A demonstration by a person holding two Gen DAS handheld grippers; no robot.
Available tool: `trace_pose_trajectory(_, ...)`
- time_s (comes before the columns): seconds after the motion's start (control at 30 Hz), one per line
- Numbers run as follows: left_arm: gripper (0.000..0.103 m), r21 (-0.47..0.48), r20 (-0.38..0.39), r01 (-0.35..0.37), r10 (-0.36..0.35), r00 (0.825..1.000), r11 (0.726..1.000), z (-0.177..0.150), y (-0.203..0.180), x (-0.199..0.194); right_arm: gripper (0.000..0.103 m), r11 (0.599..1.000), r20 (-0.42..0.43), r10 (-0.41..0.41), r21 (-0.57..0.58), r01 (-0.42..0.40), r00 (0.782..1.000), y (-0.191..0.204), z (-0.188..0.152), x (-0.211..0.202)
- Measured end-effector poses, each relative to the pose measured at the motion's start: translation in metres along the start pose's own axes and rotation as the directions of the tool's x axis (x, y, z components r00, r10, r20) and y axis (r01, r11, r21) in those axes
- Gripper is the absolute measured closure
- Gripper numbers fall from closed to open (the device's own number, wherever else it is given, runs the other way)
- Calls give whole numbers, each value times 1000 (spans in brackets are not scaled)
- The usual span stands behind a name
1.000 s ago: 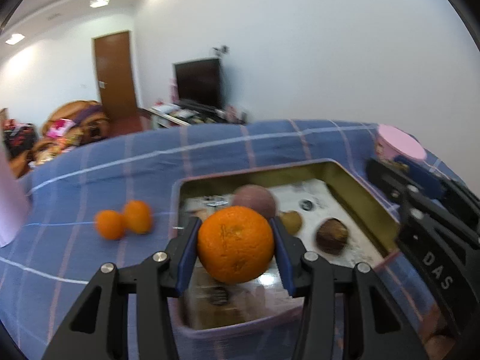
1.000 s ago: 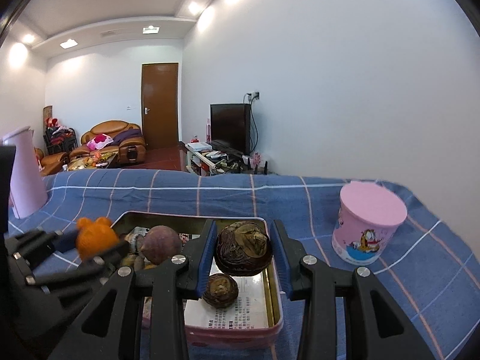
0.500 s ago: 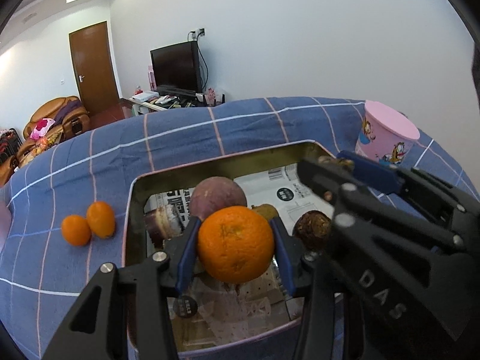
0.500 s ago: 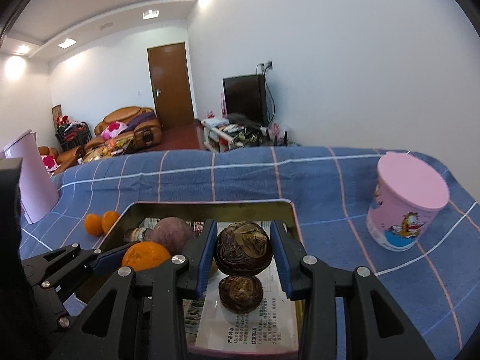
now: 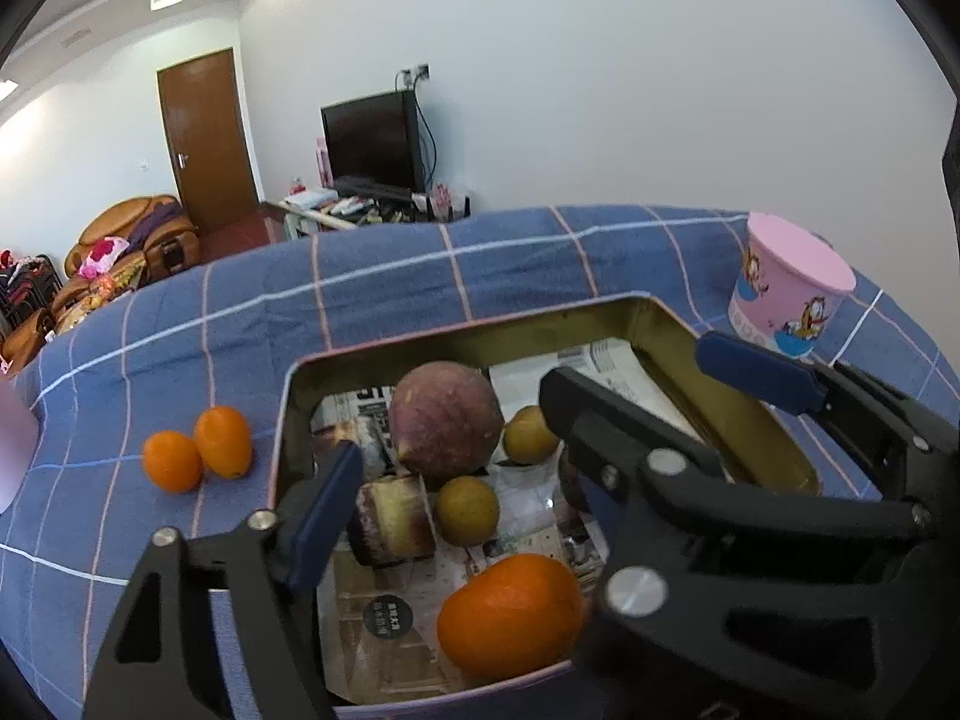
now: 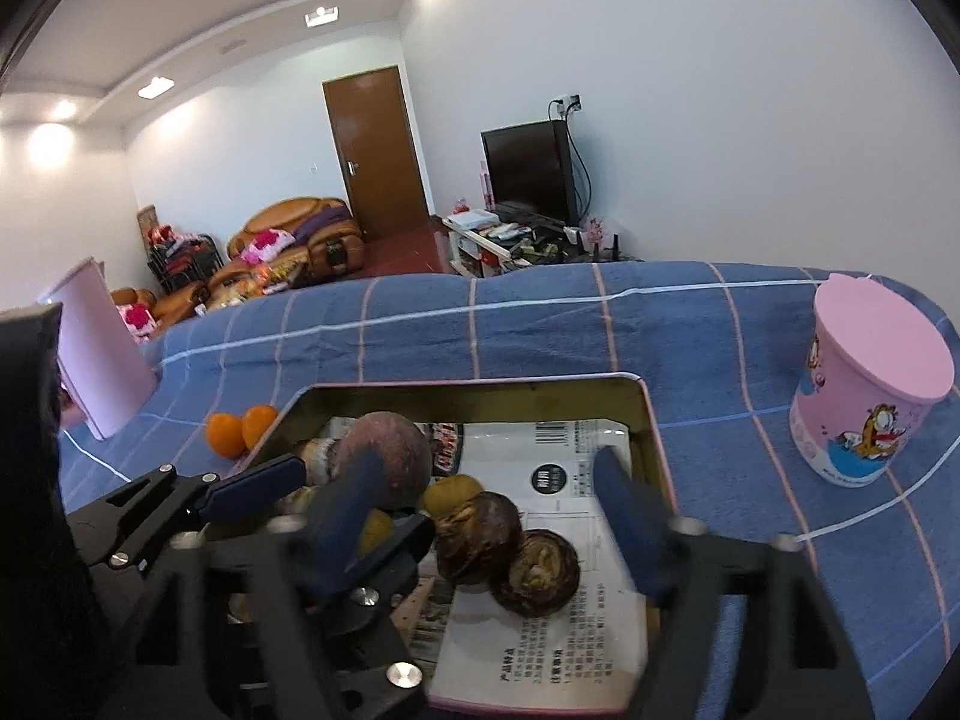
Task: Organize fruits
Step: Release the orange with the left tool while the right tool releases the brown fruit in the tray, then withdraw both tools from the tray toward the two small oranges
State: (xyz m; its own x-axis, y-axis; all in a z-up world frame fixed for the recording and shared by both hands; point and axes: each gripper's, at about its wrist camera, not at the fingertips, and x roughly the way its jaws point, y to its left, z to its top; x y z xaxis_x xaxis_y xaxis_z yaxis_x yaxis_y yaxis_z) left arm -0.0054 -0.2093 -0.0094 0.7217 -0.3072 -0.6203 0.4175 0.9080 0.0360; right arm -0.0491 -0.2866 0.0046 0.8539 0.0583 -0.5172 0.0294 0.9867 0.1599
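Left gripper (image 5: 456, 516) jaws have just been opening and stand spread, nothing pinched. The orange (image 5: 510, 615) lies loose below them in the tin tray (image 5: 468, 333), at its near edge, on printed paper; round, bright, smooth-skinned, slightly flattened. Only the left blue pad is clear in the left wrist view; the other is hidden behind the right gripper's black frame.

Right gripper (image 6: 492, 522) jaws have also just been opening, apart and blurred. Two dark brown, rough-skinned round fruits sit between and below them on the paper: dark fruit A (image 6: 477, 540) and dark fruit B (image 6: 537, 567), touching each other, neither pressed by a pad.

Also in the tray: a large dull purple-red round fruit (image 5: 445, 423) near the middle, two small yellow-brown fruits (image 5: 467, 510) just beside it, and a short cut stub (image 5: 393, 519) with a purple rim, possibly cane, hard to tell.

Outside the tray, on the blue checked cloth (image 5: 390, 300), two small oranges (image 5: 198, 450) lie touching. A pink cartoon cup (image 6: 870, 384) stands on the right, apart from the tray.
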Motion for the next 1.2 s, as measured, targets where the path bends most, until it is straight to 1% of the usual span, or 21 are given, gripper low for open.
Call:
trace_pose_trajectory(0.03, 19, 5, 14, -4, 4, 1000, 1000, -1, -1, -3, 25, 1000, 11, 0, 3, 0, 1000, -1, 0, -2)
trace_pose_trajectory(0.1, 2, 12, 71, -17, 16, 997, 1000, -2, -2, -14, 25, 1000, 46, -17, 15, 16, 999, -3, -1, -9)
trace_pose_trajectory(0.13, 0, 8, 105, -26, 25, 994, 1000, -3, -1, -20, 25, 999, 67, -26, 23, 24, 997, -4, -2, -13)
trace_pose_trajectory(0.23, 0, -5, 196, -68, 67, 978, 998, -4, 4, -36, 25, 998, 143, -46, 50, 39, 989, -9, -1, -28)
trace_pose_trajectory(0.27, 0, -17, 217, -97, 99, 971, 995, -5, 7, -40, 25, 997, 167, -55, 57, 46, 984, -10, -1, -31)
trace_pose_trajectory(0.3, 0, -28, 221, -113, 117, 968, 993, -4, 10, -40, 25, 996, 195, -72, 65, 60, 978, -11, -1, -36)
trace_pose_trajectory(0.37, 0, -56, 218, -131, 141, 966, 990, -3, 18, -40, 25, 993, 221, -105, 71, 92, 970, -12, 0, -40)
trace_pose_trajectory(0.4, 0, -70, 213, -140, 152, 965, 988, -3, 20, -40, 25, 990, 241, -139, 73, 125, 961, -12, -1, -44)
trace_pose_trajectory(0.43, 0, -83, 206, -147, 161, 965, 986, -2, 24, -38, 25, 987, 258, -156, 72, 142, 954, -13, -1, -47)
trace_pose_trajectory(0.5, 0, -100, 192, -154, 171, 966, 983, -2, 30, -36, 25, 982, 320, -187, 69, 174, 929, -11, -1, -57)
trace_pose_trajectory(0.53, 0, -106, 189, -156, 174, 966, 982, -3, 31, -35, 24, 979, 358, -202, 71, 189, 912, -10, -2, -62)
trace_pose_trajectory(0.6, 0, -108, 187, -169, 187, 964, 980, -3, 34, -34, 9, 973, 398, -229, 78, 216, 888, -9, -5, -66)
trace_pose_trajectory(0.67, 0, -104, 189, -177, 194, 963, 979, -3, 34, -35, 8, 973, 398, -231, 75, 220, 888, -7, -4, -65)
trace_pose_trajectory(0.83, 0, -113, 189, -181, 200, 961, 977, -7, 39, -38, 8, 970, 361, -241, 74, 230, 901, -6, -3, -61)
trace_pose_trajectory(1.0, 0, -134, 176, -176, 198, 964, 975, -11, 47, -40, 8, 962, 351, -270, 69, 263, 897, 0, -7, -63)
trace_pose_trajectory(1.13, 0, -138, 172, -182, 205, 963, 974, -16, 53, -43, 8, 956, 315, -290, 48, 290, 904, 9, -10, -58)
trace_pose_trajectory(1.2, 0, -143, 169, -188, 211, 963, 972, -18, 55, -45, 8, 952, 310, -301, 33, 306, 902, 13, -11, -58)
